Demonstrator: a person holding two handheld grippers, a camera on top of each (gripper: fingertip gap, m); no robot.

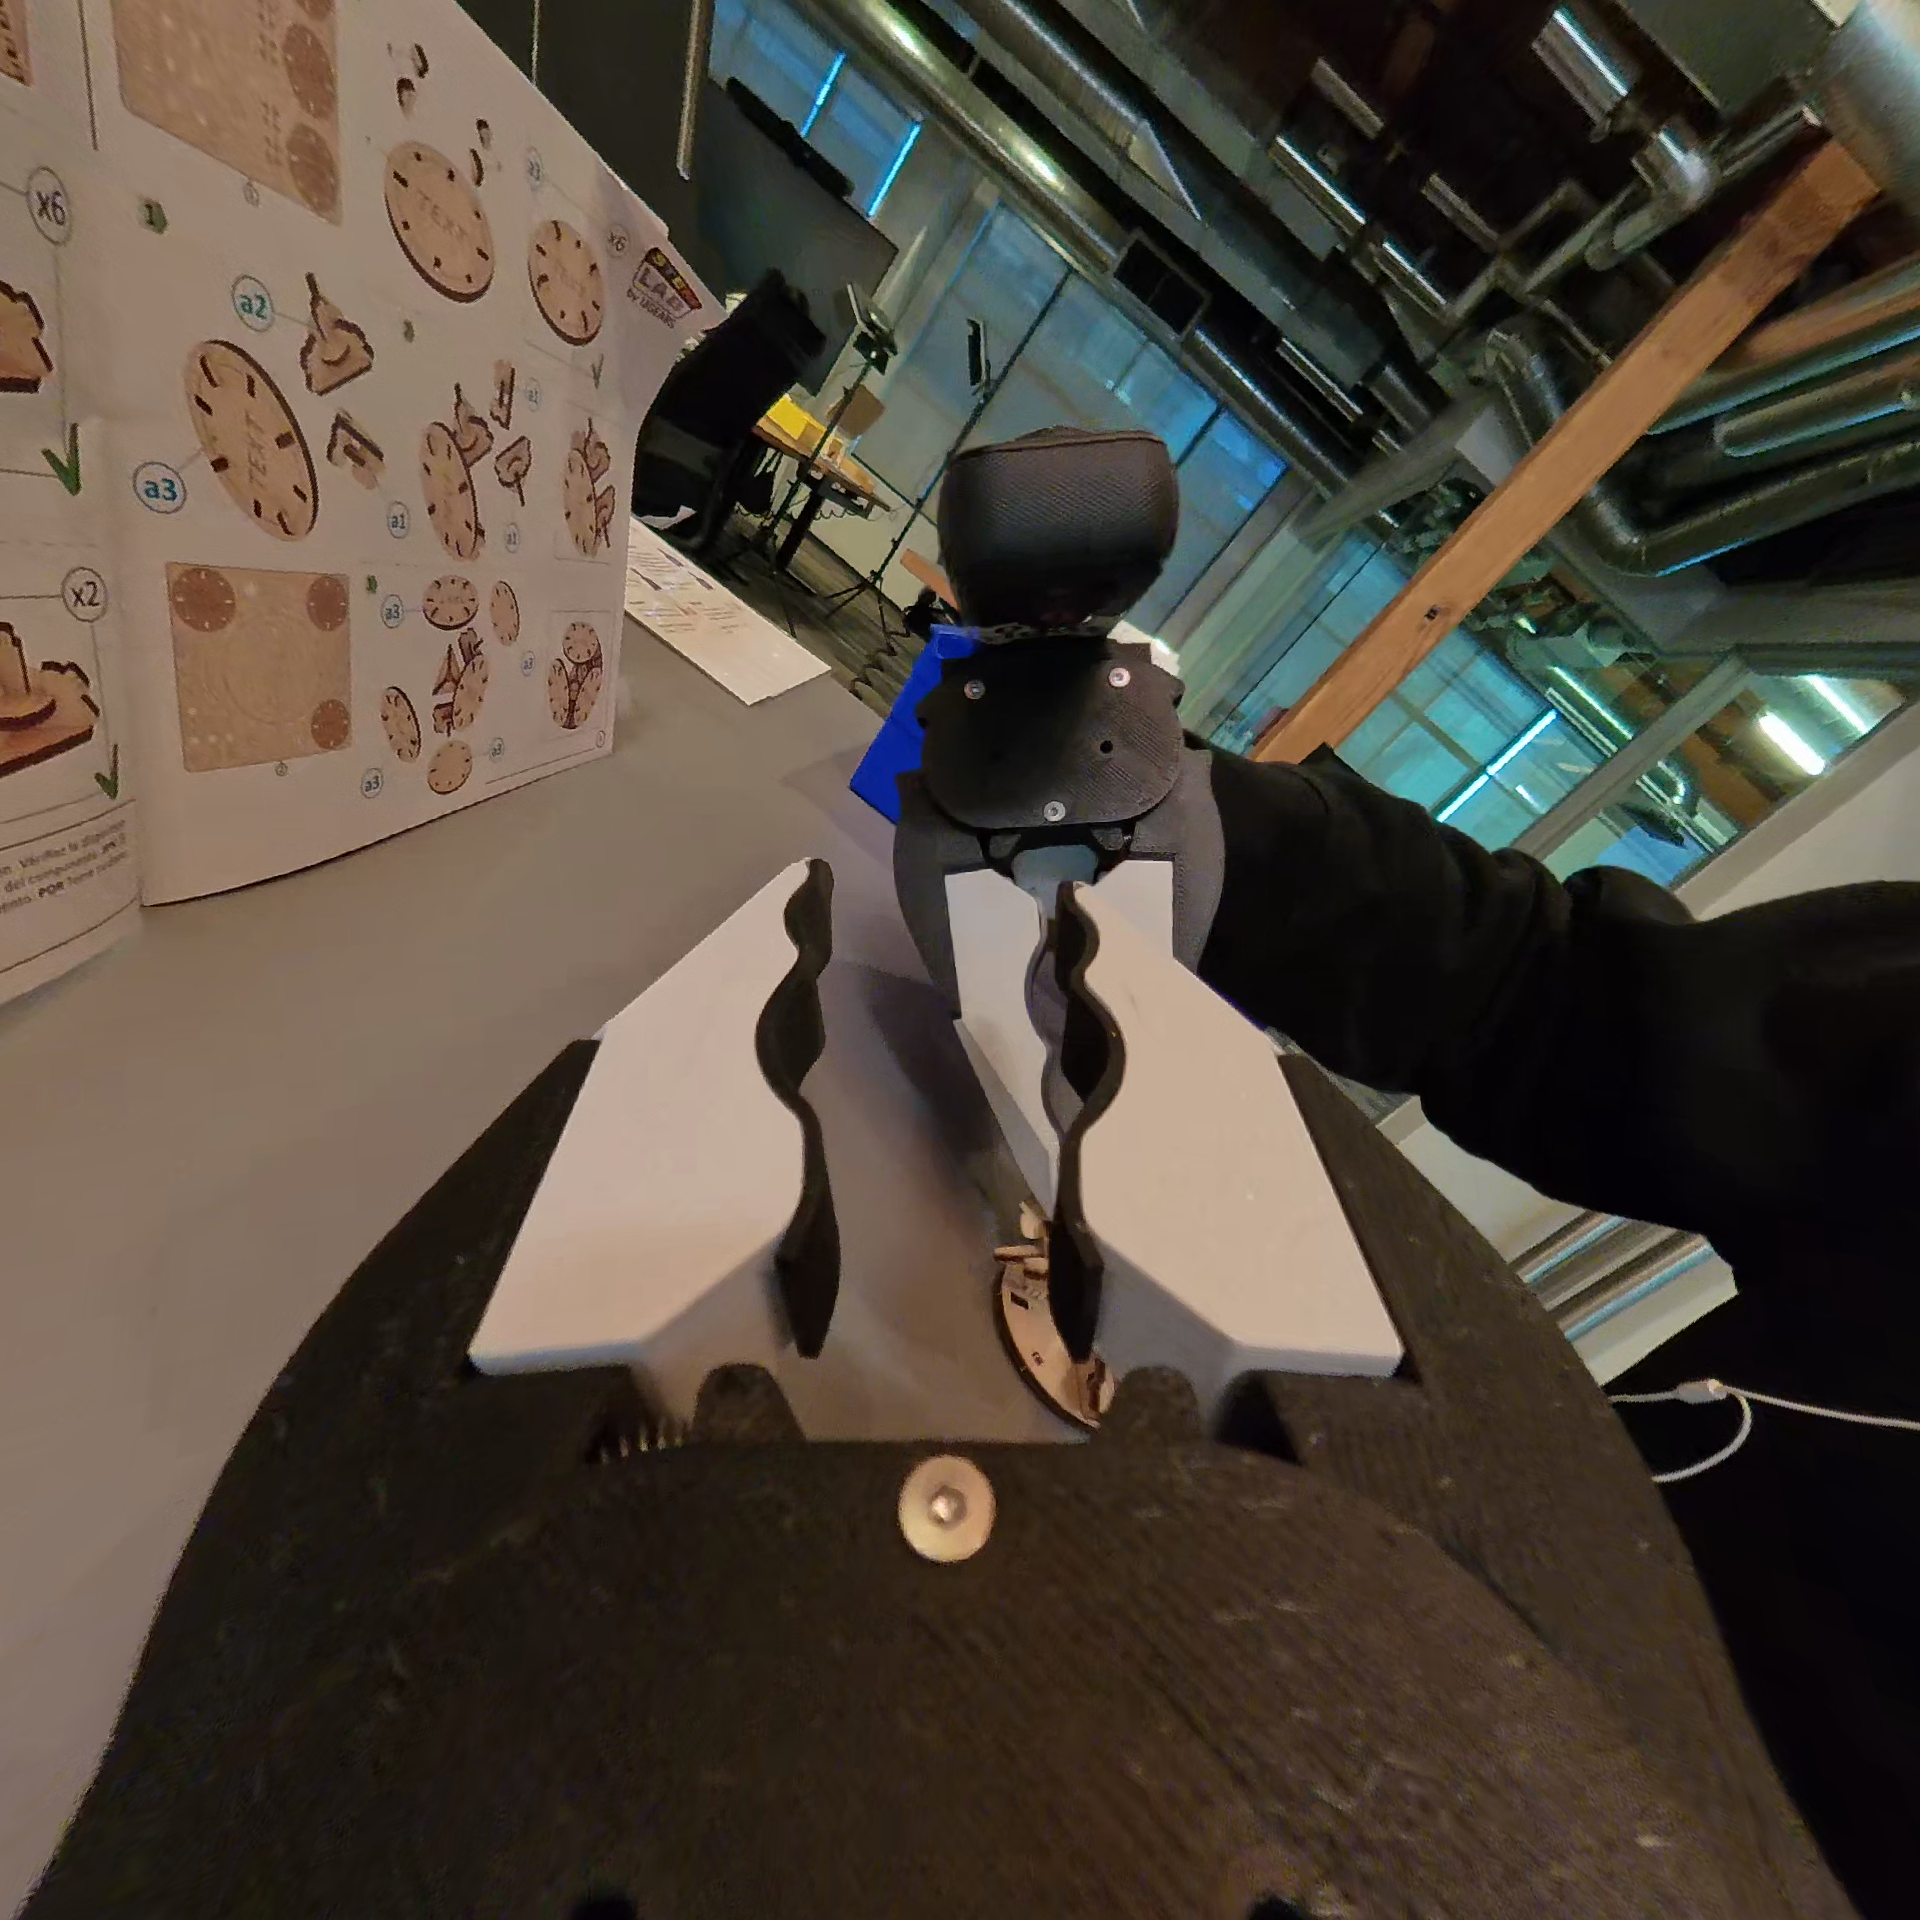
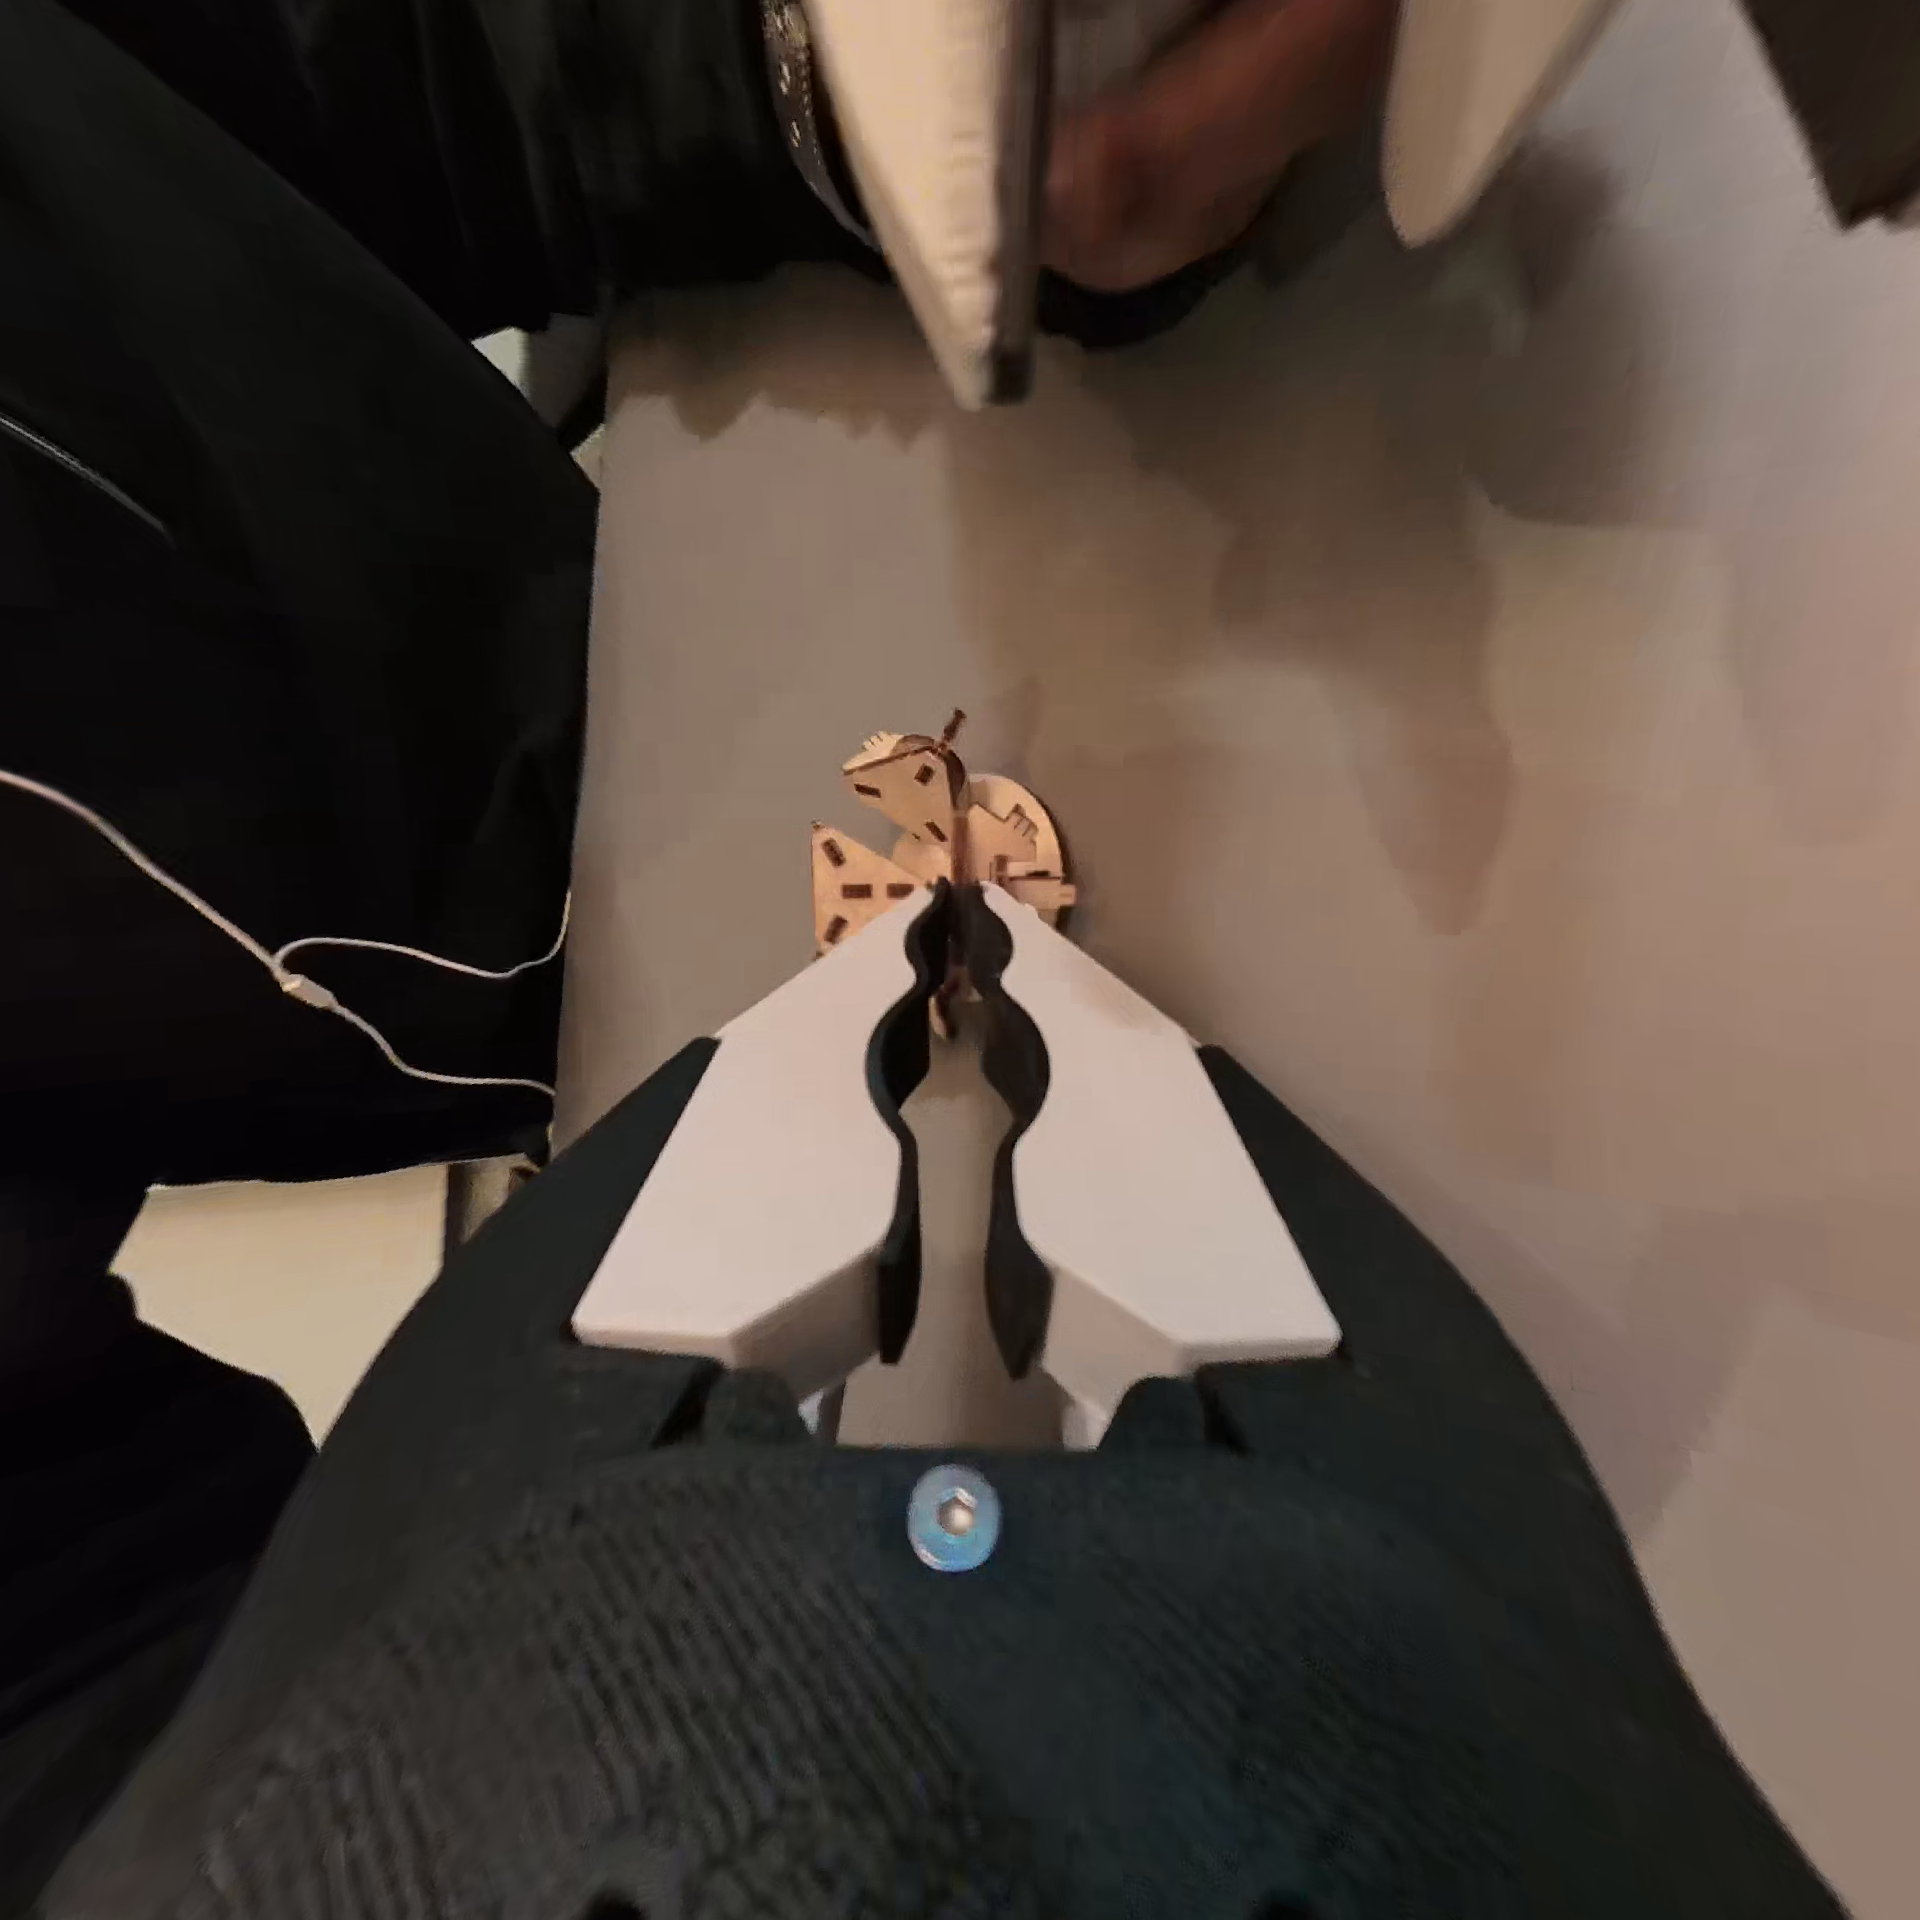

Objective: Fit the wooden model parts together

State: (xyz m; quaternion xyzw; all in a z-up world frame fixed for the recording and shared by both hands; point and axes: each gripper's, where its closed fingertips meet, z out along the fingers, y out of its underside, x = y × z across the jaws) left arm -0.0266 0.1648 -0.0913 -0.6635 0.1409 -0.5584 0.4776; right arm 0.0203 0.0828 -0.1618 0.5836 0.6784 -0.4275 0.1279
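The little wooden model (image 2: 940, 842) is made of thin, pale, flat pieces with small dark slots cut in them, and the pieces slot together at angles, with a round piece on one side. It stands on the smooth grey counter (image 2: 1351, 935), and it is caught at the tip of the right tool (image 2: 953, 902). That tool's two wavy black pads (image 2: 912, 971) are squeezed together on one thin upright piece of the model, with pale grey wedge-shaped fingers behind the pads and a rough black body behind those. The left tool (image 1: 945, 894) has the same shape, but its pads (image 1: 800, 1039) are spread apart with only air between them at the tips. Deep in its gap, low down next to one pad, part of the wooden model (image 1: 1034, 1320) peeks out, and I cannot tell if that pad touches it. Just past the model, the right tool (image 1: 1049, 935) points back at the left one, held by an arm in a soft black sleeve (image 1: 1507, 1018). Farther off on the counter from the model stands a big open paper booklet (image 1: 312, 468) with drawings of round wooden parts. A blue block (image 1: 894, 727) sits behind the right tool. A thin white cable (image 2: 343, 987) lies on dark cloth beside the counter edge.
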